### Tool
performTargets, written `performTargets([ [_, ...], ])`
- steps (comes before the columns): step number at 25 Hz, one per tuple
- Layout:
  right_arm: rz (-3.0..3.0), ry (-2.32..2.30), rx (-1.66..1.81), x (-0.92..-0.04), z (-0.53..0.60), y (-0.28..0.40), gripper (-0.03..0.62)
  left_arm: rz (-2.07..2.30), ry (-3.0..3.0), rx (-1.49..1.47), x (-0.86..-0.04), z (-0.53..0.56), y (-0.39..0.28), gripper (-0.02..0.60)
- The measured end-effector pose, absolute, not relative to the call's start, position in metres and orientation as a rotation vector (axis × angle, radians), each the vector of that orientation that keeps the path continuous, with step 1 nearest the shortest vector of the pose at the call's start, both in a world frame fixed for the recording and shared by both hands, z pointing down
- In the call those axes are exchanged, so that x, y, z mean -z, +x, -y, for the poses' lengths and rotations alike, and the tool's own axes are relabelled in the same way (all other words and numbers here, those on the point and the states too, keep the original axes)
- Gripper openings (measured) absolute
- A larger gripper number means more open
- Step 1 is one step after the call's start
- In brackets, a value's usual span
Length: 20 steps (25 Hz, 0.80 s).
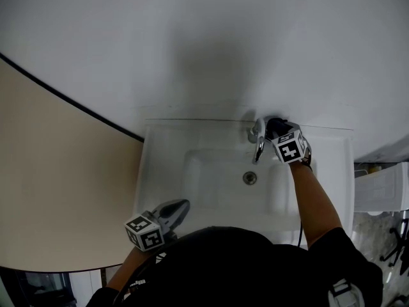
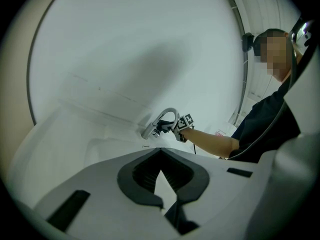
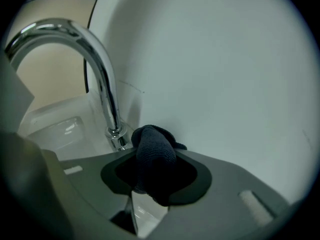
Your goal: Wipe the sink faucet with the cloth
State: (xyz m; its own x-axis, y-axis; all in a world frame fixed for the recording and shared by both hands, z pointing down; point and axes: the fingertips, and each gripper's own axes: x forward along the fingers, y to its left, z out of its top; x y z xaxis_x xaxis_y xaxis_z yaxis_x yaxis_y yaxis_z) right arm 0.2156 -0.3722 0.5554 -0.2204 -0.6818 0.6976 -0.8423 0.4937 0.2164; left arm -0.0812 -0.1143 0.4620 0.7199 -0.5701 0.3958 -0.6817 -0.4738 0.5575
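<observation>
A chrome faucet [image 1: 257,139] arches over the back of the white sink [image 1: 166,152]. My right gripper [image 1: 280,132] is just right of the faucet's base, shut on a dark cloth [image 1: 275,125]. In the right gripper view the bunched cloth [image 3: 154,154] sticks out between the jaws and lies next to the faucet's base [image 3: 116,135], under the curved spout [image 3: 95,54]. My left gripper [image 1: 176,210] hovers over the sink's front left rim, shut and holding nothing. The left gripper view shows the faucet [image 2: 162,121] and the right gripper [image 2: 176,126] far ahead.
The drain [image 1: 250,178] sits in the middle of the basin. A white wall [image 1: 211,43] rises right behind the faucet. A beige panel [image 1: 57,171] borders the sink on the left. A white ribbed box [image 1: 382,187] and clutter stand to the right.
</observation>
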Motion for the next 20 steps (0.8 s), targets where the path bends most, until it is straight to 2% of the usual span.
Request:
performTargets([
  [5, 1.879, 1.15, -0.142, -0.574, 0.375, 0.195, 0.129, 0.932, 2.214, -0.211, -0.461, 0.114, -0.075, -0.008],
  [12, 1.836, 1.05, -0.175, -0.584, 0.385, 0.19, 0.123, 0.926, 2.21, -0.216, -0.463, 0.111, -0.073, -0.008],
  [20, 1.924, 0.951, -0.157, -0.58, 0.345, 0.173, 0.118, 0.933, 2.2, -0.209, -0.465, 0.111, -0.073, -0.008],
])
